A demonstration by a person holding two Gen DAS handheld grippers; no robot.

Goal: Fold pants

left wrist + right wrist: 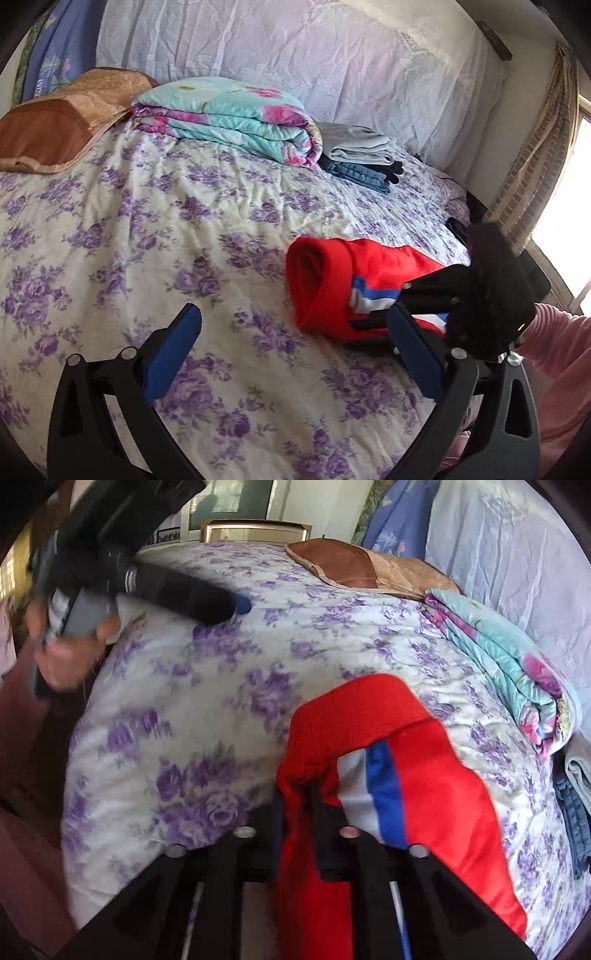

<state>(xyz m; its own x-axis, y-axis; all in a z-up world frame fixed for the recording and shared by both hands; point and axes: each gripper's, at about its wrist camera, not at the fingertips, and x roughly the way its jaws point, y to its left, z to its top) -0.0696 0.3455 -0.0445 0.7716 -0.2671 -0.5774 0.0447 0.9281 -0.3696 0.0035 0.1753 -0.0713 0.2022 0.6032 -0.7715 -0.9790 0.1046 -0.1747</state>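
**Red pants gripped near the bed's edge**

We see no containers. The folded red pants [424, 794] lie on the bed [147, 221] by its near edge, our right gripper [295, 812] narrowed on the fabric bunched between its fingers. Our left gripper [291, 343] hovers wide and holds nothing. A quilt [229, 114] and stacked clothes [362, 158] sit along the far edge; the bed's middle lies bare.

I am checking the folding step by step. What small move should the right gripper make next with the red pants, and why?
Probably lift the red pants toward the folded clothes stack: the right gripper has their edge between its fingers, they already look folded, and the left gripper is open and empty.
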